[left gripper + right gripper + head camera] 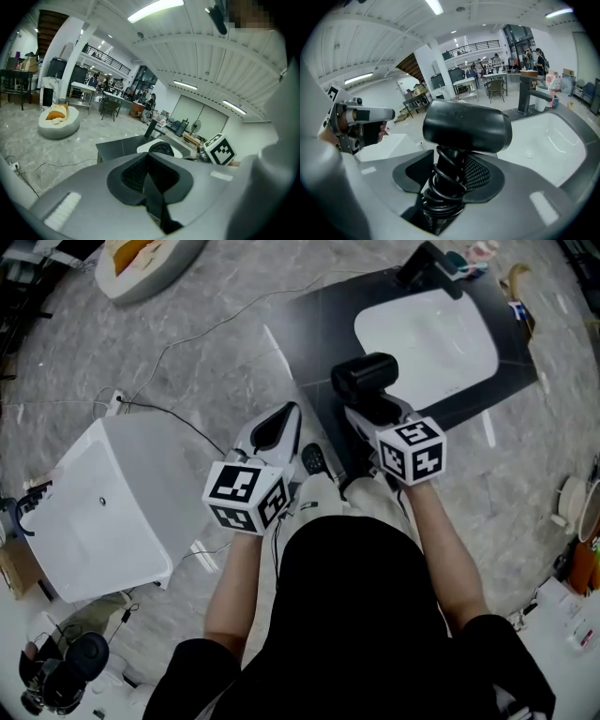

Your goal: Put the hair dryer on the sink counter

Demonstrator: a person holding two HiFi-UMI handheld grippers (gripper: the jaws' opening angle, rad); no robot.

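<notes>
Clamping the handle of the black hair dryer, the right gripper has its ribbed pads pressed in from either side, with the coiled cord wound round the handle caught between them. The barrel sits crosswise above the jaws. The left gripper has its jaws brought together with nothing between them; it carries no load and hangs just beside the right one. In the head view the dryer is held out ahead of the right gripper, over the near edge of the dark sink counter and short of the white basin and the black faucet at its far end. The left gripper is over the marbled floor, between the counter and a white box. By my reading the pick-up and most of the carry are done, while the placing is not: the dryer is in the air, not resting on anything. What is left is to lower it onto the bare dark strip beside the basin and open the jaws.
</notes>
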